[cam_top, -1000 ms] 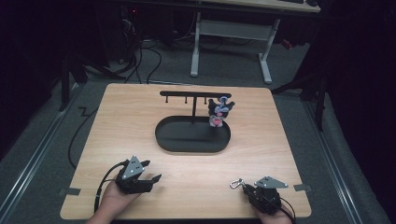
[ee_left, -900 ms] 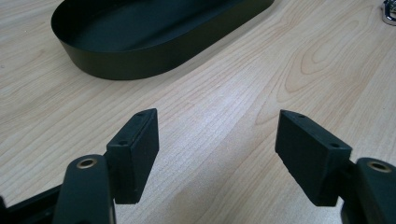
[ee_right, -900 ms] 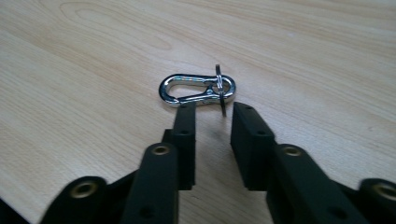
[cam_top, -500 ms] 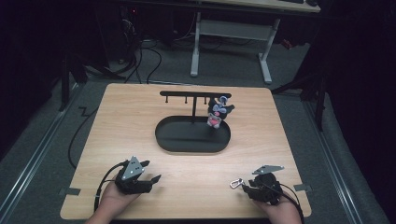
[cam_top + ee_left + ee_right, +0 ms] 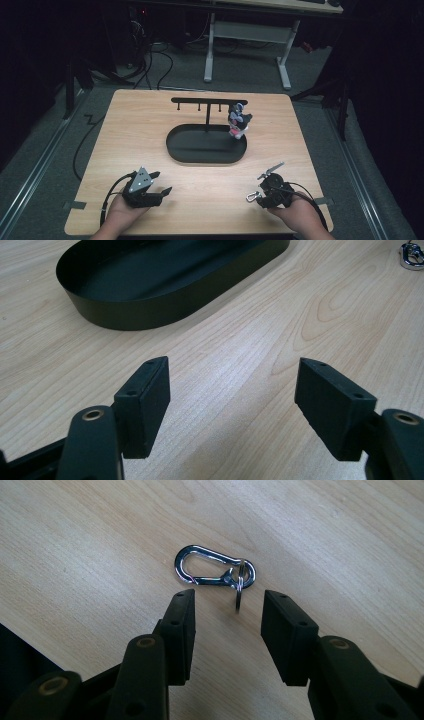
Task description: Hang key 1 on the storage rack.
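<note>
While parted, right hand-held gripper (image 5: 227,612) (jaws just opening), carabiner (image 5: 212,570) just ahead

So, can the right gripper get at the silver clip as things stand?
Probably yes. The right gripper, whose jaws have just been opening, stands open right at the silver clip on the bare table, its small ring already near the gap and nothing between.

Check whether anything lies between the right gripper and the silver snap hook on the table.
Nothing visible does. The snap hook lies flat on bare table just beyond the right gripper, whose jaws have just been opening and stand apart; its small ring reaches toward the gap between them, untouched.
</note>
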Demonstrator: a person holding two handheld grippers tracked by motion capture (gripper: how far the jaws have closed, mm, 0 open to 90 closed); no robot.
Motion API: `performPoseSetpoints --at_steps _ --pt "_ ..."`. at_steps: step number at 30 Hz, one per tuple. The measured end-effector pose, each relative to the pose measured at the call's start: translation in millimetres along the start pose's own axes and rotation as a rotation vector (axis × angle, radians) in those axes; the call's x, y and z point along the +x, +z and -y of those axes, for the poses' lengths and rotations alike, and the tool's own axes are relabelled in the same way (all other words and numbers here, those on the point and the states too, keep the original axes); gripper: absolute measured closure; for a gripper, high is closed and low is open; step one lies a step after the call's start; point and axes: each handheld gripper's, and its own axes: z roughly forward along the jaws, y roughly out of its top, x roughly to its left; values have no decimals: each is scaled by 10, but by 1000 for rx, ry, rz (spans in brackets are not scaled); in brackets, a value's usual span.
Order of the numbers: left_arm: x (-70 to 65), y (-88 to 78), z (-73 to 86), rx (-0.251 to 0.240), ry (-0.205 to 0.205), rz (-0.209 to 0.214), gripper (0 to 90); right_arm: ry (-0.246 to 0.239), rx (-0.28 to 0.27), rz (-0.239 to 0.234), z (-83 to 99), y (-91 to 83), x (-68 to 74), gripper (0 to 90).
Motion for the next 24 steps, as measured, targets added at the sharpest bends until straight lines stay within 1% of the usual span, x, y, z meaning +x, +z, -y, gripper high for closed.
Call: performPoseSetpoints --at_steps 3,4,7,9,10,11,16,18,20,24 --pt "3 -5 2 -1 0 0 310 -21 34 16 -68 23 1 639" --pt "3 -6 3 -1 0 -1 311 -19 47 19 -86 29 -3 662" --pt "8 -4 6 0 0 -1 310 -13 74 4 -111 65 -39 704" --pt "12 -4 8 1 -1 -1 311 13 86 1 -111 83 -39 736" --pt "12 -4 8 0 -1 -1 310 -6 75 -2 -112 95 -58 750" --pt "12 -4 8 0 0 -1 311 -6 72 -9 -111 100 -62 767" --pt "6 -3 5 0 1 0 311 9 68 -9 -96 101 -74 885" --pt "6 -2 6 1 0 0 311 11 66 -21 -85 100 -87 888" --pt "6 -2 5 3 1 -1 310 11 59 -18 -66 97 -94 891" --pt "5 -3 5 2 1 -2 311 13 43 -47 -38 89 -126 892"
